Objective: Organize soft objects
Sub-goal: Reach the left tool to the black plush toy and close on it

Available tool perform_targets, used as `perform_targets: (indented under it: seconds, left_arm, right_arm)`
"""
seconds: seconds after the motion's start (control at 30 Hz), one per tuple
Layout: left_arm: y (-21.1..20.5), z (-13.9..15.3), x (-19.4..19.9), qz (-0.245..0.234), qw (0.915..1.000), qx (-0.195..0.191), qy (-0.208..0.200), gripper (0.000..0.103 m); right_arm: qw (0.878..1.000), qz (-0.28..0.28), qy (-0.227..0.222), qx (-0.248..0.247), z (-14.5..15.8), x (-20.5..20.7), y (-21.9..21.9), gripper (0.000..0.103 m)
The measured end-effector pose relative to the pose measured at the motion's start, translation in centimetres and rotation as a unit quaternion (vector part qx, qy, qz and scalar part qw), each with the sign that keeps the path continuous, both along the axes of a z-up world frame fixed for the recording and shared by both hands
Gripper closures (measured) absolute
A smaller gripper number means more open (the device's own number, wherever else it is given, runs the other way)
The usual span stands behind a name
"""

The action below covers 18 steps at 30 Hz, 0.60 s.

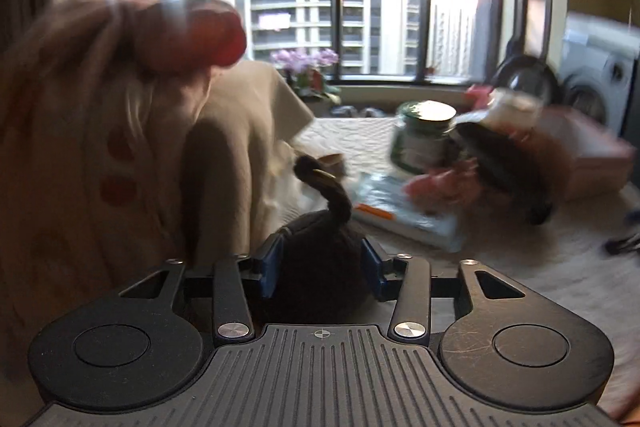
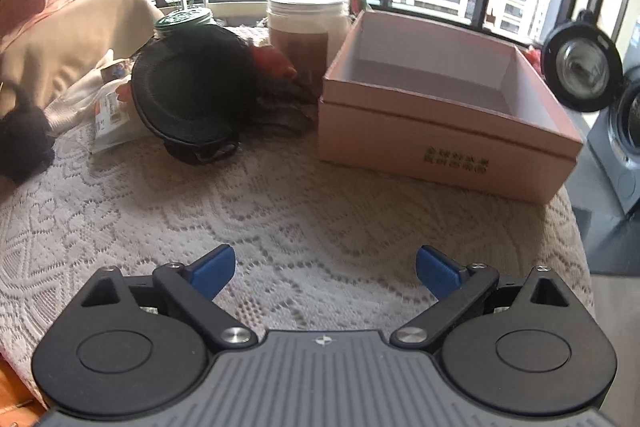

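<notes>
A dark fuzzy plush (image 1: 320, 267) with a curled tail and a small gold ring sits between the blue pads (image 1: 270, 267) of my left gripper (image 1: 322, 269), which touch both its sides. The same black plush (image 2: 24, 143) shows at the left edge of the right wrist view. My right gripper (image 2: 324, 269) hovers open over the lace tablecloth (image 2: 280, 195), nothing between its fingers. A black round soft cap (image 2: 188, 95) lies beyond it, over a red and dark fabric heap (image 2: 280, 67). An open pink box (image 2: 440, 131) stands at the right with nothing visible inside.
A cream garment with red spots (image 1: 100, 147) fills the left, blurred. A green-lidded jar (image 2: 184, 21), a white-lidded jar (image 2: 306, 27) and a flat packet (image 2: 108, 115) stand behind the cap. A washing machine (image 2: 624, 147) is past the table's right edge.
</notes>
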<state>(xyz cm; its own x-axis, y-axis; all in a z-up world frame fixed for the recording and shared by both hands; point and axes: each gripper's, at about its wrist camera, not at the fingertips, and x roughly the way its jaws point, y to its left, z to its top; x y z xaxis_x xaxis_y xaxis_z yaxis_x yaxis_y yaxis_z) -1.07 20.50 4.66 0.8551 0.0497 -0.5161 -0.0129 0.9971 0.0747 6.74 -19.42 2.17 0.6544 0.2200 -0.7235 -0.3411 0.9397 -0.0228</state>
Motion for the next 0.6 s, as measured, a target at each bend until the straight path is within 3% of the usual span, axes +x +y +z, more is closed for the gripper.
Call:
perform_targets:
  seconds: [0.17, 0.23, 0.6]
  left_arm:
    - [0.4, -0.6, 1.3, -0.007, 0.9996, 0.024, 0.016, 0.034]
    - [1.0, -1.0, 1.5, -0.001, 0.9994, 0.029, 0.021, 0.032]
    - [4.3, -1.1, 2.7, -0.005, 0.9983, -0.050, 0.028, 0.025]
  right_arm:
    - [1.000, 0.011, -0.001, -0.029, 0.1, 0.8, 1.8, 0.005]
    - [0.999, 0.015, -0.007, -0.041, 0.5, 0.9, 2.5, 0.005]
    - [0.997, 0.039, -0.016, -0.067, 1.0, 1.0, 5.2, 0.005]
